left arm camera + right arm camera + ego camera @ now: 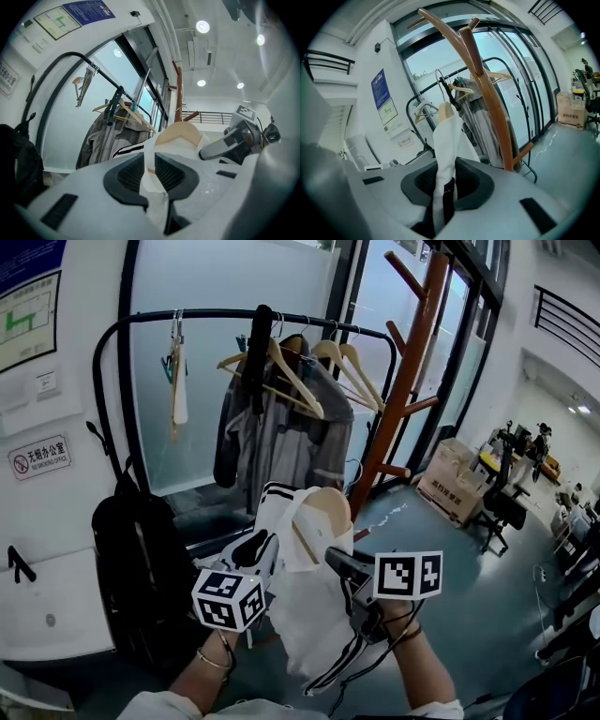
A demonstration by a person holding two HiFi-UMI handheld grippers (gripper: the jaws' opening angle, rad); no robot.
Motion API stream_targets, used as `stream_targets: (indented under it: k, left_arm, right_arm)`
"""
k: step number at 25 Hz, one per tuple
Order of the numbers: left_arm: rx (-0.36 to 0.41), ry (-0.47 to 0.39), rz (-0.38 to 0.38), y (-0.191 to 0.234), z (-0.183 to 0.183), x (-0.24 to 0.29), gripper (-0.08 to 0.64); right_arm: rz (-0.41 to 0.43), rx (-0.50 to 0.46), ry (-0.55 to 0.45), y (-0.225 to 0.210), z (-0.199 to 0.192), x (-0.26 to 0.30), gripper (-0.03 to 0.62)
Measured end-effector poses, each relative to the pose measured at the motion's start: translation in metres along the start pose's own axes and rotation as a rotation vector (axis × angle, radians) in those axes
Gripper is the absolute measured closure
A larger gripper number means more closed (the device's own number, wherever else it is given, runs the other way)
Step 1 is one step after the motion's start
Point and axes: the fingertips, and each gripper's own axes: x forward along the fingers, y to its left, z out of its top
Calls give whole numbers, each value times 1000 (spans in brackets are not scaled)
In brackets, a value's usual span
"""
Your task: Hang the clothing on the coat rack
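Seen from the head view, a person stands before clothing storage with a claw in each hand. Low in the frame, at about 6 o'clock, hangs the white sports garment with black stripes (309, 615), draped over a pale wooden hanger (328, 507) whose rounded shoulder shows above the cloth.

The left claw (265, 551) is nearly closed, pinching the white fabric near the hanger's shoulder; its own view shows cloth squeezed between the dark pads. The right claw (339, 564), at 3 o'clock of the garment, is likewise clamped narrowly on a bunched fold of white cloth with a black stripe. Gripping from both sides probably keeps the hanger level and stops the garment sliding off while it is carried.

At 1 o'clock stands a tall brown wooden coat tree (408, 381) with upward-slanting pegs, well apart from the garment. At 11 to 12 o'clock a black curved metal rail (234, 315) carries several empty wooden hangers and a grey jacket (281, 437). A black backpack (141, 559) hangs at 8 o'clock.

The garment is not yet hung. The next move likely calls for raising the hanger toward a peg or the rail; which is intended is unclear. The hanger's hook is not visible.
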Motion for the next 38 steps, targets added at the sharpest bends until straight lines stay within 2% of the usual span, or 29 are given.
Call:
stream_targets:
  k: [9,25,38]
  left_arm:
    - [33,-12,15,-11,11,-3,485]
    - [105,-111,12,-18,94,-3,485]
    - [173,-134,-15,-31,143,-3,485]
  right_arm:
    - [28,-5,10,14,13,-9,520]
    - [49,-38,20,55,76,-32,520]
    - [28,-59,-7,75,119,-45,522]
